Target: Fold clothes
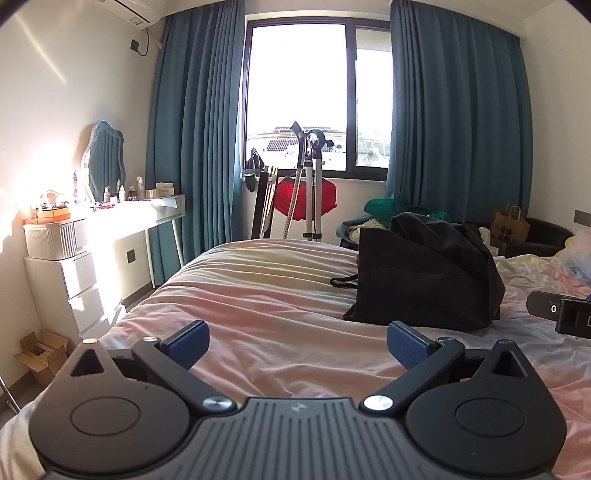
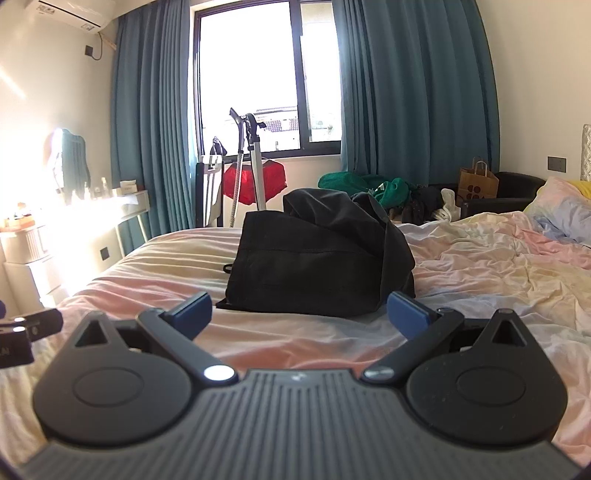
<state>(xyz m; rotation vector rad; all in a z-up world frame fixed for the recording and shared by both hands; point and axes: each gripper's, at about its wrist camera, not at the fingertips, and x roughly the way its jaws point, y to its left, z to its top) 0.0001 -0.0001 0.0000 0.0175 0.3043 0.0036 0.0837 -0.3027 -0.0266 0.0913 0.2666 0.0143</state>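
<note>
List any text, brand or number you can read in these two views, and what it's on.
None can be read with confidence.
Air conditioner: dark lettering on its sticker, too small and blurred.
Left tool's body, seen at the right wrist view's left edge: pale letters cut off by the frame, unreadable.
Brown paper bag: dark round marks, a logo, not words.
Right tool's body: a round white symbol only.

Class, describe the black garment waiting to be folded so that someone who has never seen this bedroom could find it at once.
Start at the bed with its pastel pink and yellow cover, facing the window with blue curtains. The black garment sits heaped on that cover, just ahead of both open grippers. It is the only dark thing on the bed; the green clothes lie beyond it, off the bed.
</note>
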